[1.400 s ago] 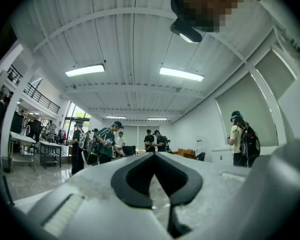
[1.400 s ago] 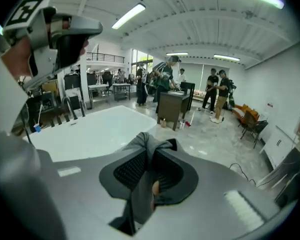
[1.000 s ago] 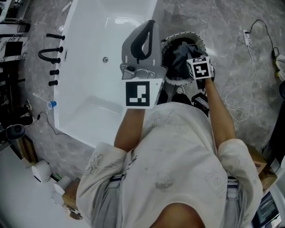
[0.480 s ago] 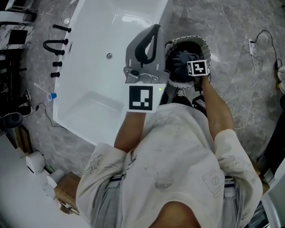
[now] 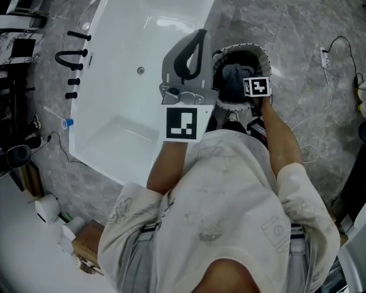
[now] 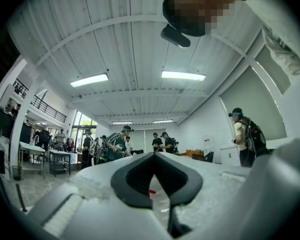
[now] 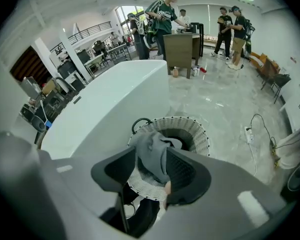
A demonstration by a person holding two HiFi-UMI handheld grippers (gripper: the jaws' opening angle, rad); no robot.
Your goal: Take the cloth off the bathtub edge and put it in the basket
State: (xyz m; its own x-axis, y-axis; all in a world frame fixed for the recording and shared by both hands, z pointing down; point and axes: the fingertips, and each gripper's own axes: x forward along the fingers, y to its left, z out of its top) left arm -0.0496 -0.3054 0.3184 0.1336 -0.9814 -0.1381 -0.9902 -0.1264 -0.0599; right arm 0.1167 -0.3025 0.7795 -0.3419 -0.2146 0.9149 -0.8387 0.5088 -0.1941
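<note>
Right tongs (image 7: 152, 152) have just been spreading. Crumpled grey cloth (image 7: 157, 166) hangs between them, seemingly slack, over white woven round basket (image 7: 202, 140), 3 o'clock of white bathtub (image 5: 140, 41). Left tongs (image 6: 153, 155) pressed together, empty. Release step; next: spread wider, lift clear.

Glossy, smooth white on tub (image 5: 140, 35), hard sheen, bright highlights. Right of tub: basket (image 7: 198, 134) in white openwork weave, plastic-looking, matt. Grey cloth (image 7: 152, 156) at basket: soft, matt, creased. Floor (image 5: 293, 17) around tub: polished grey marble-pattern stone or tile, reflective. Left of tub: black taps (image 5: 69, 60), satin finish, probably metal. Left gripper (image 6: 154, 155) over tub's right edge: matt grey plastic shell, faintly grainy, black matt jaw liners. Below tub in head view: pale shirt (image 5: 232, 212), matt cloth, wrinkled.
</note>
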